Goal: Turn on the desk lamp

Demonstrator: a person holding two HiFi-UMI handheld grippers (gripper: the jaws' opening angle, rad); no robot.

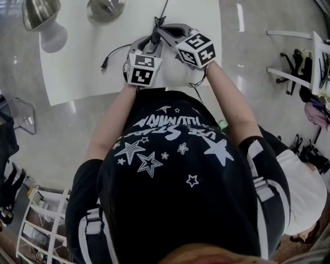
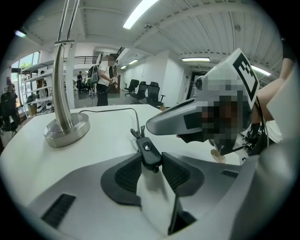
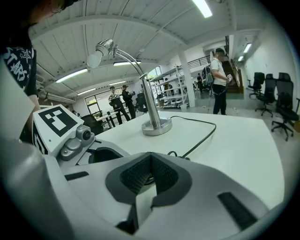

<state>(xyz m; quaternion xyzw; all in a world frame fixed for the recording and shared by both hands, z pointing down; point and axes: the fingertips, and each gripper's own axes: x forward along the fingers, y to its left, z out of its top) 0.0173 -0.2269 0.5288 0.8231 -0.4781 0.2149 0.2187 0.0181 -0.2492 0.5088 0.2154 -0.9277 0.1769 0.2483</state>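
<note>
The desk lamp has a brushed-metal base (image 1: 105,7) and head (image 1: 37,13) at the far side of the white table (image 1: 77,77). In the left gripper view its black cord switch (image 2: 149,151) sits clamped between my left gripper's (image 2: 151,160) pads, a short way from the lamp base (image 2: 66,129). My right gripper (image 2: 151,126) is shut, its tip just above the switch. In the head view the left gripper (image 1: 151,41) and right gripper (image 1: 164,30) meet over the cord. The right gripper view shows its closed pads (image 3: 151,159), the lamp (image 3: 157,125) and its unlit bulb (image 3: 95,58).
The lamp's black cable (image 3: 201,135) loops across the table, and its plug (image 1: 104,64) lies loose near the left gripper. White shelving (image 1: 304,56) stands on the floor to the right, a chair (image 1: 20,116) to the left. People (image 3: 219,79) stand in the room behind.
</note>
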